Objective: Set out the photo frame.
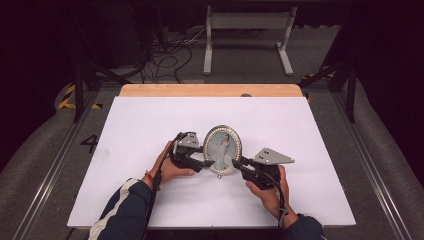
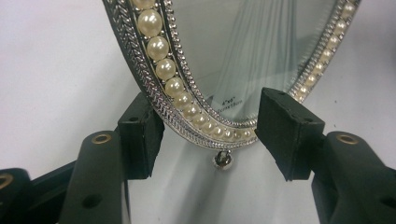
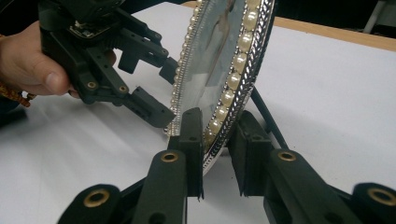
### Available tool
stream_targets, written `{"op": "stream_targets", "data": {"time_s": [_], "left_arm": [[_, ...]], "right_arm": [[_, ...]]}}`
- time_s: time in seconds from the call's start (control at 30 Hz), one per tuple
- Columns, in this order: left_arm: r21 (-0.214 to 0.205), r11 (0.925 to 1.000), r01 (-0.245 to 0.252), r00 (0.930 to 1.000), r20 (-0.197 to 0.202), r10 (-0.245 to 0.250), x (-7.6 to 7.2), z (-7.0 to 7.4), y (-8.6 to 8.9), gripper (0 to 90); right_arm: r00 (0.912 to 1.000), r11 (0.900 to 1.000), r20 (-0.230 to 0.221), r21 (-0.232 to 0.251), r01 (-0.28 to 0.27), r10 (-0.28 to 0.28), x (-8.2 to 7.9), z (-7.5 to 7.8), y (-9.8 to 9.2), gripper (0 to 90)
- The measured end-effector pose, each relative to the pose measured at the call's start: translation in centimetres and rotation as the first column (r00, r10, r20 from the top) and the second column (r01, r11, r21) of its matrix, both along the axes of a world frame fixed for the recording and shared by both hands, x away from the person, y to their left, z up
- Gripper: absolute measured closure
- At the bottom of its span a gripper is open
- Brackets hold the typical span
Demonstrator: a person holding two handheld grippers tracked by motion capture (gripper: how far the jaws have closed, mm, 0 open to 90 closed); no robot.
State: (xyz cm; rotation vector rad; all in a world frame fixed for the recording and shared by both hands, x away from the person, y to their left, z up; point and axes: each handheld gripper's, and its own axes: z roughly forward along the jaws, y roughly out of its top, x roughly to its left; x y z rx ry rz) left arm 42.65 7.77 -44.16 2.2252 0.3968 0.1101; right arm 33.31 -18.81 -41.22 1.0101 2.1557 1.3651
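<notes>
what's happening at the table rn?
A person is handling an oval pearl-trimmed picture frame on the white table with two hand-held tools. The right claw straddles the frame's lower rim, one jaw in front and one behind; a firm pinch can't be confirmed. The left claw sits around the bottom edge, its jaws not yet pressing. The frame stands nearly upright.

— From my screen I see a white tabletop (image 1: 150,125) with a wooden far edge (image 1: 210,90).
— Beyond it, I see grey carpet (image 1: 320,55), tangled cables (image 1: 165,55), a white metal stand (image 1: 247,30), and darkness.
</notes>
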Motion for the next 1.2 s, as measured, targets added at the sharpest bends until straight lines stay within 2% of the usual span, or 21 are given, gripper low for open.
{"op": "stream_targets", "data": {"time_s": [0.33,0.57,0.77,0.93,1.07,1.13,1.2], "left_arm": [[0.018,0.9998,-0.001,1.0000,0.001,0.001,-0.8,0.0,0.5,42.0],[-0.007,0.9999,-0.012,0.9996,-0.025,0.012,-1.3,-0.2,1.3,42.9],[-0.010,0.9998,-0.019,0.9995,-0.025,0.018,-1.5,0.0,1.3,40.2],[-0.039,0.9980,-0.051,0.9987,0.002,0.051,-1.3,0.5,1.4,37.9],[-0.080,0.9930,-0.087,0.9957,0.025,0.090,-1.2,0.8,1.7,37.0],[-0.106,0.9891,-0.103,0.9937,0.034,0.107,-1.3,1.1,1.9,38.3],[-0.124,0.9853,-0.118,0.9909,0.051,0.125,-1.3,1.3,2.1,43.3]], "right_arm": [[0.9999,1.0000,-0.010,0.002,0.001,-0.001,0.7,-0.1,0.1,75.3],[0.9998,0.9999,-0.012,0.000,-0.015,0.015,1.3,-0.1,0.1,74.0],[0.9998,0.9997,-0.005,-0.012,-0.021,0.021,1.3,-0.1,0.0,73.7],[0.9994,0.9994,0.014,-0.015,-0.031,0.031,0.9,0.2,-0.2,74.2],[0.9992,0.9996,0.028,-0.004,-0.029,0.029,0.5,0.6,-0.5,77.1],[0.9992,0.9996,0.027,-0.003,-0.028,0.028,0.4,0.7,-0.5,78.1],[0.9994,0.9997,0.023,-0.004,-0.025,0.025,0.5,0.6,-0.5,79.4]]}}
